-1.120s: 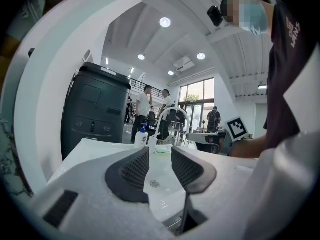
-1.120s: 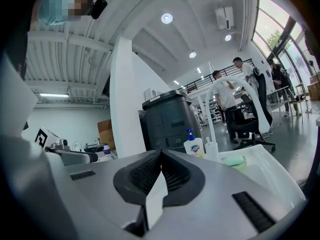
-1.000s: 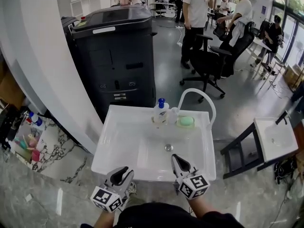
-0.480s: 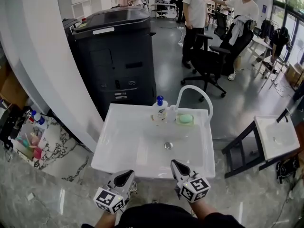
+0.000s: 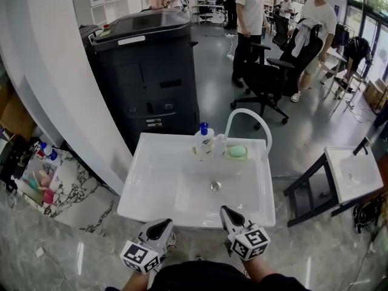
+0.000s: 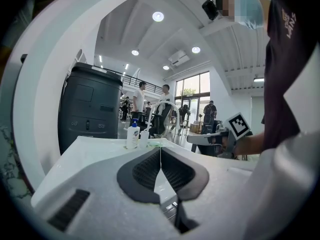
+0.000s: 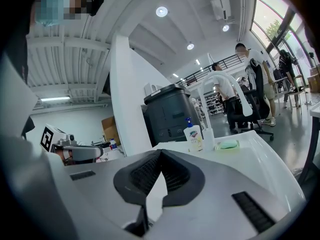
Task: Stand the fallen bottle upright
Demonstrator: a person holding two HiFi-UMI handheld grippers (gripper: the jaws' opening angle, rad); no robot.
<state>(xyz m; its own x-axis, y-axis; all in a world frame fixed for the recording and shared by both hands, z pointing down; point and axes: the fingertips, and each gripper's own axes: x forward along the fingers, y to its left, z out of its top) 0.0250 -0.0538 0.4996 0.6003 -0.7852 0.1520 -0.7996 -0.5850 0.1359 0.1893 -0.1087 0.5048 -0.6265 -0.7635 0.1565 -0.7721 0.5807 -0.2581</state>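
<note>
A white soap bottle (image 5: 204,140) with a blue pump top stands upright on the back rim of the white sink (image 5: 145,206), next to the arched white faucet (image 5: 248,116). The same bottle (image 6: 132,135) shows far ahead in the left gripper view, and the bottle (image 7: 192,135) also stands ahead in the right gripper view. My left gripper (image 5: 164,224) hangs shut and empty by the sink's front edge. Beside it my right gripper (image 5: 225,210) is shut and empty too. Both are well short of the bottle. Left gripper (image 6: 160,149) and right gripper (image 7: 160,152) jaws meet with nothing between.
A green soap bar (image 5: 237,153) and a small clear cup (image 5: 219,145) sit beside the bottle. A large black copier (image 5: 148,71) stands behind the sink. An office chair (image 5: 267,80) and several people are farther back. A second sink (image 5: 351,176) stands to the right.
My left gripper's jaws stood apart a second ago and are now closed on nothing. Both grippers have drawn back a little toward me. The bottle has not moved.
</note>
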